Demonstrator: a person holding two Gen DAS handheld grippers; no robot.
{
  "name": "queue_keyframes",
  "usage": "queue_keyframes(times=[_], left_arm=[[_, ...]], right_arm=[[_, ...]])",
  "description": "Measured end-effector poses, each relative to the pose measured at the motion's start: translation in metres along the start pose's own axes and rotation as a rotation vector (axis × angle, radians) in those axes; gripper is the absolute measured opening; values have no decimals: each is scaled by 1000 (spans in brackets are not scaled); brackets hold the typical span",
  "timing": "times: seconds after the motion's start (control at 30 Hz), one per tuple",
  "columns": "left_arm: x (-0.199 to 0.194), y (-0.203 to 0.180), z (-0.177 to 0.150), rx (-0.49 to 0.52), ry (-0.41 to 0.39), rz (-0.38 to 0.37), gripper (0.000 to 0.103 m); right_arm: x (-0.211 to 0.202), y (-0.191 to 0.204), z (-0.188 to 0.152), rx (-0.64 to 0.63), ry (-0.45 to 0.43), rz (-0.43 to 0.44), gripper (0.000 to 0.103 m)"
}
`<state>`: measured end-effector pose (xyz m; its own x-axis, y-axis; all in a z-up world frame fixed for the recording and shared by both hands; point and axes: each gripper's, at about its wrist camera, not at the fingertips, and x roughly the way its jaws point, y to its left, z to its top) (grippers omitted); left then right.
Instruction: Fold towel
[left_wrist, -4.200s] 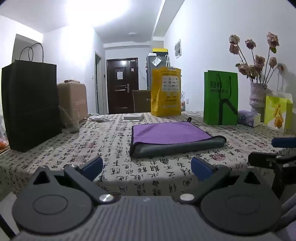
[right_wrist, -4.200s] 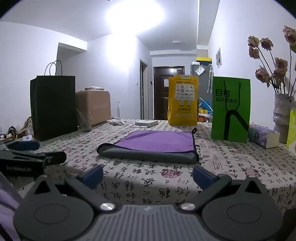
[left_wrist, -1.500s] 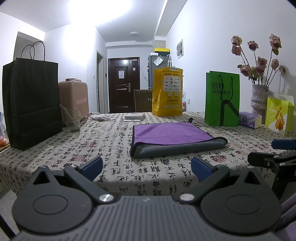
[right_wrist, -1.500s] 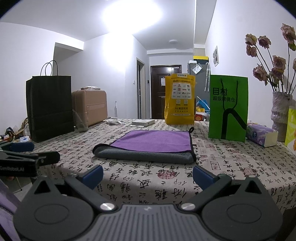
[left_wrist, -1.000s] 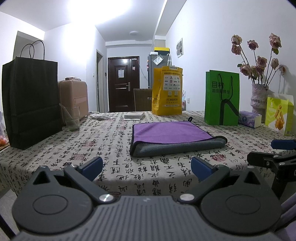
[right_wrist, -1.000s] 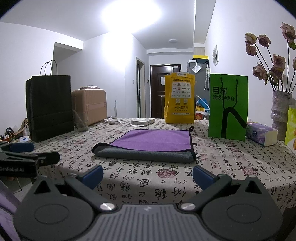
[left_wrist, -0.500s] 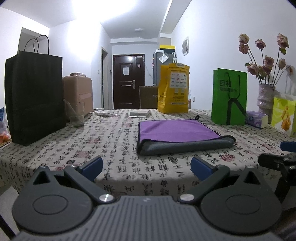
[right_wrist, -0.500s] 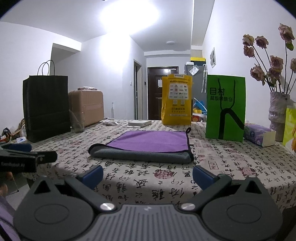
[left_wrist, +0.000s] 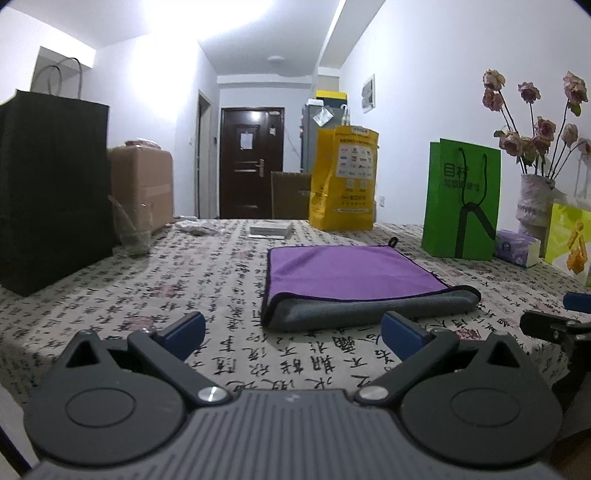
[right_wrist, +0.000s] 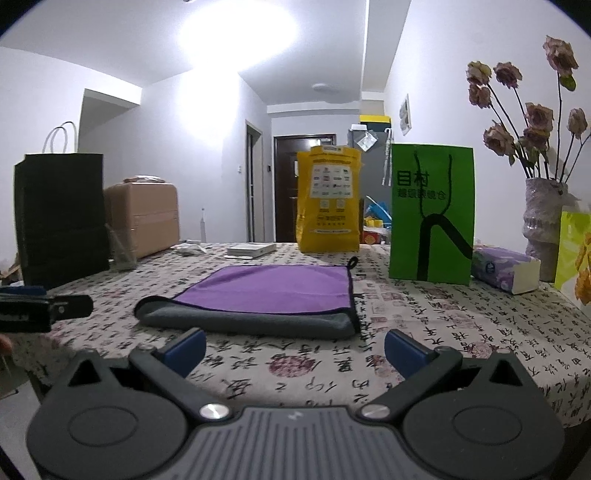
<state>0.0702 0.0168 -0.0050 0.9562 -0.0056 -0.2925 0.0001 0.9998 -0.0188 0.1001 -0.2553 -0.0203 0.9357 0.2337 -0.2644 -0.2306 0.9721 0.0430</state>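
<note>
A purple towel with a grey underside (left_wrist: 354, 275) lies folded once on the patterned tablecloth (left_wrist: 221, 280), its rolled grey fold facing me. It also shows in the right wrist view (right_wrist: 269, 291). My left gripper (left_wrist: 293, 330) is open and empty, just short of the near table edge, left of the towel's front. My right gripper (right_wrist: 293, 349) is open and empty, in front of the towel's grey fold. Each gripper shows at the side of the other's view.
A black paper bag (left_wrist: 51, 192) and a clear cup (left_wrist: 133, 232) stand at the left. A yellow bag (left_wrist: 343, 177), a green bag (left_wrist: 461, 199), a tissue box (left_wrist: 517, 247) and a vase of flowers (left_wrist: 535, 199) stand behind and right of the towel.
Both grippers have moved forward and a little upward toward the table; the towel looks closer and lies unmoved. Both stay open.
</note>
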Motion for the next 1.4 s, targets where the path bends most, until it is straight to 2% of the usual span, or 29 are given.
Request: queue_keyframes(times=[0.3, 0.7, 0.77, 0.93, 1.03, 1.17, 1.2, 1.23, 1.27, 1.3, 1.33, 1.4], left_arm=[[39, 7, 8, -29, 43, 19, 103], [79, 7, 10, -4, 103, 26, 103], [86, 7, 11, 13, 107, 25, 98], [105, 10, 15, 40, 147, 5, 68], [118, 13, 17, 43, 177, -7, 53], [134, 17, 18, 38, 207, -11, 45], [137, 18, 19, 41, 209, -9, 39], [139, 19, 20, 41, 207, -7, 32], [141, 20, 21, 40, 206, -10, 29], [142, 20, 22, 39, 206, -18, 24], [144, 21, 22, 39, 209, -29, 21], [146, 21, 22, 40, 226, -55, 21]], right_arm=[[34, -16, 5, 16, 32, -24, 103], [72, -26, 9, 4, 49, -18, 103], [82, -28, 10, -2, 53, -11, 103], [105, -37, 14, 13, 96, 23, 103], [119, -41, 17, 14, 119, 7, 103], [135, -46, 19, 15, 152, 4, 103], [140, -47, 20, 20, 169, 5, 103], [143, -48, 21, 27, 181, 6, 101], [147, -50, 22, 39, 193, 9, 100], [149, -51, 22, 46, 199, 16, 92], [152, -51, 23, 51, 199, 25, 82], [154, -51, 23, 40, 199, 26, 76]])
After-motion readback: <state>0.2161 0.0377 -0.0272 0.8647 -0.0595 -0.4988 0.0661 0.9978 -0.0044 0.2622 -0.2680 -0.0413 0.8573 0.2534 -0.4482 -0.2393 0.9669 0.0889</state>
